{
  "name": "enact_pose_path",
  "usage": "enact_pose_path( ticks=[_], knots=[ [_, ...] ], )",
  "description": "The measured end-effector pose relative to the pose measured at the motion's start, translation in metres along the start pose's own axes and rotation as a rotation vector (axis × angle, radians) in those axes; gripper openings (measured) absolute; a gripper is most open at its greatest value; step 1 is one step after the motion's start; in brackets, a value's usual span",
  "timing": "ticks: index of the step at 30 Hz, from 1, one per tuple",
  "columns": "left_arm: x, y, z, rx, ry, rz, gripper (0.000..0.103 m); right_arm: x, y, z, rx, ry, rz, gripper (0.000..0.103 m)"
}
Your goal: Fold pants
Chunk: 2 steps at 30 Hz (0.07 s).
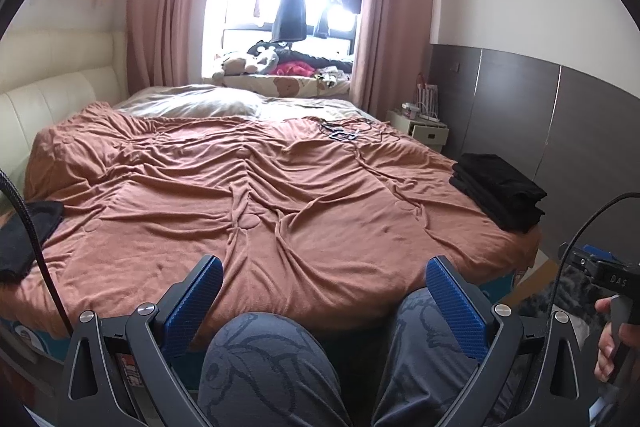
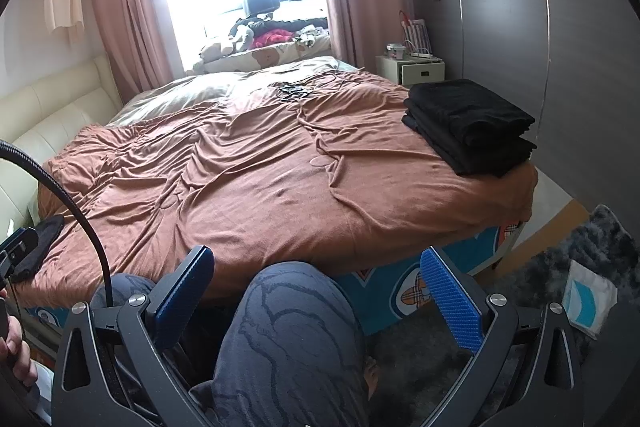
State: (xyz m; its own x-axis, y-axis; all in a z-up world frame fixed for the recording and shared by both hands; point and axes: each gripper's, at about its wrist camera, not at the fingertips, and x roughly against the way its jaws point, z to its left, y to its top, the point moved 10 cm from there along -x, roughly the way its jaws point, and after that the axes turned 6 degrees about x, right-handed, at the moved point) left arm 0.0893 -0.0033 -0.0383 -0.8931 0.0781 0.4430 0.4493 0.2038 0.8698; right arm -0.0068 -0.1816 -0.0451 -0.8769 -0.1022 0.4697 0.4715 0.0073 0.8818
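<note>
Left gripper (image 1: 324, 269): we hold it low at the foot of the bed, its two blue-padded fingers (image 1: 200, 293) spread wide with nothing between them.
Right gripper (image 2: 316, 263): we hold it level with the other, its blue ribbed fingers (image 2: 448, 297) also spread wide and empty.
Hands: our right hand (image 1: 610, 341) wraps the dark handle at the right edge of the left view; our left hand (image 2: 16, 351) shows at the left edge of the right view.
Writing: the handle body above our right hand bears pale letters that seem to read "DAS" (image 1: 618, 281); we cannot tell more.
Knees: our patterned grey trouser legs (image 1: 272, 367) fill the foreground, just before the mattress edge.
Bed cover (image 1: 256, 187): rust-brown, heavily wrinkled, spread across the bed.
Pants, folded stack (image 2: 470, 125): black, piled neatly on the bed's near right corner, well apart from both grippers.
Dark garment (image 1: 24, 235): a loose black piece lies at the bed's left edge.
Cables (image 1: 340, 131): a thin tangle lies on the far side of the cover.
Nightstand (image 2: 410, 67): white, beside the bed's far right.
</note>
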Motion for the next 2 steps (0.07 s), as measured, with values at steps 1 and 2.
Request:
enact_pose_path(
  ticks=[1,2],
  knots=[
    [0.0009,0.0007,0.0000,0.003,-0.001,0.000,0.102,-0.0002,0.0004,0.0003,0.001,0.000,0.001,0.103],
    [0.0011,0.0016,-0.0002,0.004,-0.002,0.000,0.102,-0.0001,0.0005,0.0000,0.003,0.001,0.001,0.103]
  ],
)
